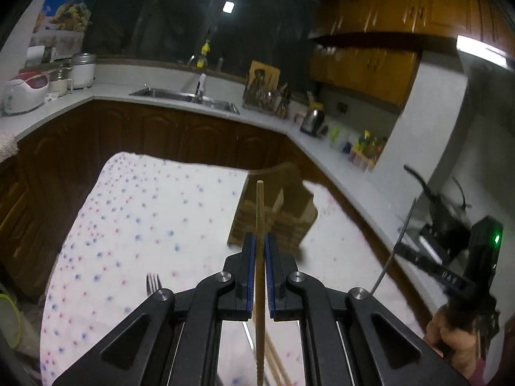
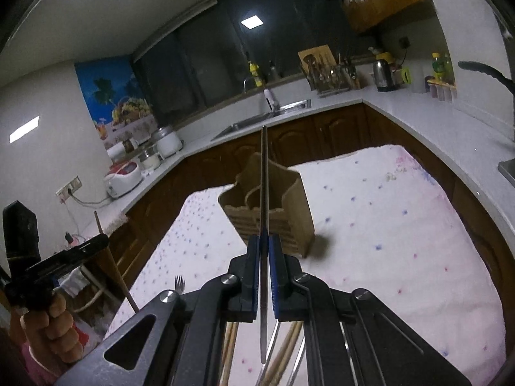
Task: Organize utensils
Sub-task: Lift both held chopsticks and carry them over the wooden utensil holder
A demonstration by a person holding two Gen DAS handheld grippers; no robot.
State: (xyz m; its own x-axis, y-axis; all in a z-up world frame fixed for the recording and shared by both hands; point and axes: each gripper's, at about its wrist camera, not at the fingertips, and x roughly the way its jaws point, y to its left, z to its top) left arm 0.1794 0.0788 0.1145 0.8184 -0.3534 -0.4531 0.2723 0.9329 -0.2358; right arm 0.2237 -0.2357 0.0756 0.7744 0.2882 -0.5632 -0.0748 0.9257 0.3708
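Observation:
My left gripper (image 1: 260, 240) is shut on a wooden chopstick (image 1: 259, 206) that points up toward the wooden utensil holder (image 1: 280, 215) on the table. My right gripper (image 2: 264, 242) is shut on a slim metal utensil (image 2: 264, 177), seen edge-on, whose tip rises above the same holder (image 2: 289, 206). Both grippers hang above the table, short of the holder. A metal fork (image 1: 154, 283) lies on the cloth near the left gripper; it also shows in the right wrist view as the fork (image 2: 179, 284). Several more wooden chopsticks (image 2: 232, 341) lie under the right gripper.
The table wears a white cloth (image 1: 154, 212) with small blue and red spots. Dark wood cabinets and a pale counter (image 1: 347, 167) wrap around it, with a sink (image 1: 185, 96), rice cookers (image 1: 24, 91) and a kettle (image 2: 383, 75). A hand (image 2: 48, 328) holds the left gripper.

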